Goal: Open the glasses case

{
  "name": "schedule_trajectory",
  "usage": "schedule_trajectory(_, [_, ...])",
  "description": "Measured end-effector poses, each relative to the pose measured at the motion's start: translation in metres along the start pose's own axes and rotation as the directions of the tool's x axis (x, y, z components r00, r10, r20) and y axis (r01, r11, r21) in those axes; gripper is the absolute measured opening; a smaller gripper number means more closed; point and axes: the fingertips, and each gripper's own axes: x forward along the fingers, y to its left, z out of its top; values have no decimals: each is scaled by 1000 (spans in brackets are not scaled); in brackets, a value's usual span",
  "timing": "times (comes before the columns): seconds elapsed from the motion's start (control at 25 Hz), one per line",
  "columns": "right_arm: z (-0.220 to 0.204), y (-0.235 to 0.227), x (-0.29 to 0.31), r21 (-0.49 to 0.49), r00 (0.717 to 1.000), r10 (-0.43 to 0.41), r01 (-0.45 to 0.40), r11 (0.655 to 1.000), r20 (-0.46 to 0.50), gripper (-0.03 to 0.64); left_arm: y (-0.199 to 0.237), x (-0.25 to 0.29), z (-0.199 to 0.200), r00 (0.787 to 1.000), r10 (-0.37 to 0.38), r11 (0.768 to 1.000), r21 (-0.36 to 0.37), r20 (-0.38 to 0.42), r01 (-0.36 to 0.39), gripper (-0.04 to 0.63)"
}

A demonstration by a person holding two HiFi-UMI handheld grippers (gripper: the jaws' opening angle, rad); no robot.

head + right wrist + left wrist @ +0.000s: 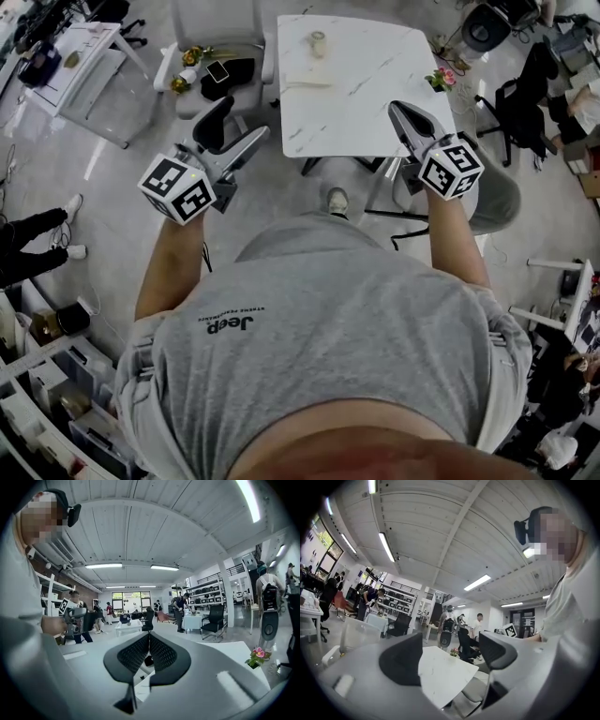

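Glasses case not clearly in view; both grippers are up in the air short of the white marble-top square table (pixel 375 84).
Person in grey T-shirt (pixel 328 319) stands at the table's near edge, and a white armchair (pixel 202 33) left of the table carries a black bundle (pixel 234 75). Left gripper (pixel 242 120) has its jaws wide apart with nothing between them, only tabletop showing through the gap. Right gripper (pixel 398 111) has its pads pressed together on nothing. Pale flat shape (pixel 307 82) on the table, near a small round beige object (pixel 319 42), may be the case, but it's too faint to be sure. Judgement: task not begun. Best to lower both grippers to the case and spread the right jaws first. Then pin the base with one gripper and lift the lid at the seam opposite the hinge.
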Motion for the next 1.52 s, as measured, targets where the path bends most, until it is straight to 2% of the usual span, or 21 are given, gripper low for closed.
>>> schedule_trajectory(0.2, [-5, -57, 44, 20, 998, 61, -62, 998, 12, 6, 31, 48, -8, 999, 53, 999, 11, -3, -53, 403])
schedule_trajectory(0.52, [10, -178, 109, 19, 984, 180, -180, 983, 9, 6, 75, 168, -9, 989, 145, 989, 14, 18, -146, 403])
schedule_trajectory(0.72, [16, -240, 144, 18, 970, 244, -244, 970, 2, 6, 102, 232, -19, 982, 188, 982, 12, -6, -188, 403])
schedule_trajectory(0.84, [8, -258, 164, 46, 966, 260, -260, 964, 3, 5, 117, 253, -33, 981, 189, 982, 14, -54, -188, 403])
schedule_trajectory(1.04, [-6, -266, 192, 66, 967, 255, -255, 965, -2, 6, 152, 268, -57, 980, 150, 989, 23, -128, -148, 403])
schedule_trajectory(1.24, [-14, -260, 218, 52, 984, 179, -177, 983, -24, 6, 197, 272, -82, 981, 57, 998, 15, -183, -56, 403])
schedule_trajectory(1.36, [-20, -256, 229, 57, 990, 135, -133, 989, -33, 6, 221, 272, -104, 970, 10, 999, 41, -243, 0, 403])
schedule_trajectory(1.52, [-38, -256, 240, 68, 993, 98, -94, 993, -60, 6, 250, 278, -141, 944, -39, 996, 60, -328, 63, 403])
